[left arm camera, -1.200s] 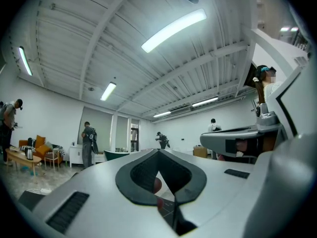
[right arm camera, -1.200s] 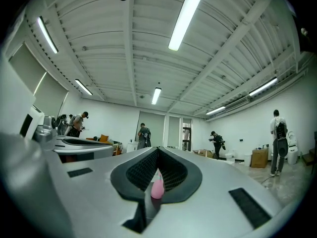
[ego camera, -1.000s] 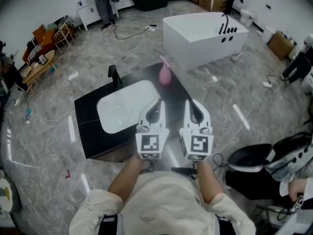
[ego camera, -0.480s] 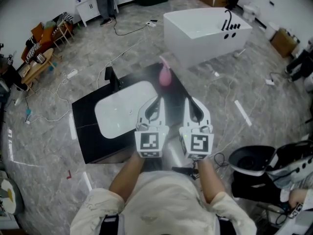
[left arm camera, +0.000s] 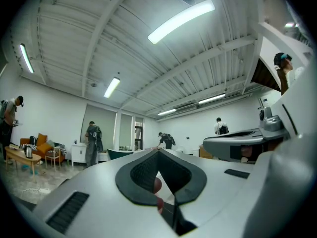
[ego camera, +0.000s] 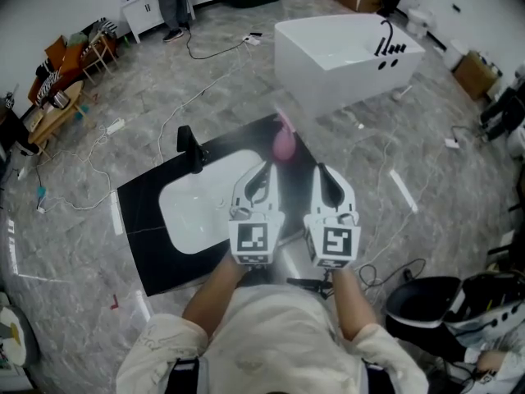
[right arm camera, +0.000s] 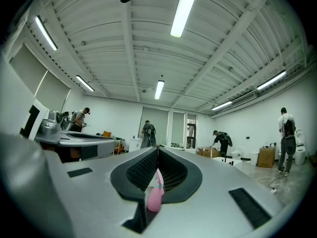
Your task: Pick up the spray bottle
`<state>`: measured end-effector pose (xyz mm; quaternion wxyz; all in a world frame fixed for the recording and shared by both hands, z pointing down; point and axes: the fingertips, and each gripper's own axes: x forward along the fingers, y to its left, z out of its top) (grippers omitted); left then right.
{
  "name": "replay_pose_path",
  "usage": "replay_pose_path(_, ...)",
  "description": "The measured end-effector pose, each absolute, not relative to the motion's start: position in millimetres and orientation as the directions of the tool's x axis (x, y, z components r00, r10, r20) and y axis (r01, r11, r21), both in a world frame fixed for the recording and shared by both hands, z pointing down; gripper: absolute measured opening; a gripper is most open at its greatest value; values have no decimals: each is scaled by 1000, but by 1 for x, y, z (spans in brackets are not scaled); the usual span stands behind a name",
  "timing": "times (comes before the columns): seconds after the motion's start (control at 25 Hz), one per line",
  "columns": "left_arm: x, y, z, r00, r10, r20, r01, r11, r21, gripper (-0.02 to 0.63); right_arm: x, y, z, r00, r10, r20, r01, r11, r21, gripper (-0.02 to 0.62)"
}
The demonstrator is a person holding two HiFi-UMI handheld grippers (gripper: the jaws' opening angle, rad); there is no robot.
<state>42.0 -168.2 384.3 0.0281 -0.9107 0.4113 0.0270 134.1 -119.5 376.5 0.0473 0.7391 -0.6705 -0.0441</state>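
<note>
A pink spray bottle stands upright at the far edge of the black countertop, right of the white sink basin. Both grippers are held level, side by side, over the counter's near part and short of the bottle. The left gripper is shut and empty, and so is the right gripper. In the right gripper view the bottle shows through the gap behind the shut jaw tips. The left gripper view has only a pinkish sliver of the bottle behind its shut jaws.
A black faucet rises at the sink's far left. A white bathtub stands beyond the counter. Cables lie across the floor. A black chair is at the near right. People stand at the room's far end.
Both grippers have moved forward together, still shut. The counter and the pink bottle now sit nearer to their tips.
</note>
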Motion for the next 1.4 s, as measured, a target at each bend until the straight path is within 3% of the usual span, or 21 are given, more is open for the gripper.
replay_pose_path(0.64,40,-265,388,685,-725,-77,-726,-687,6,2,129,-226,384,110,-994,-1,-984,-109,140,6)
replay_pose_path(1.4,67,-308,403,535,-844,-35,-844,-535,15,2,160,-286,414,-84,-994,74,-987,93,131,6)
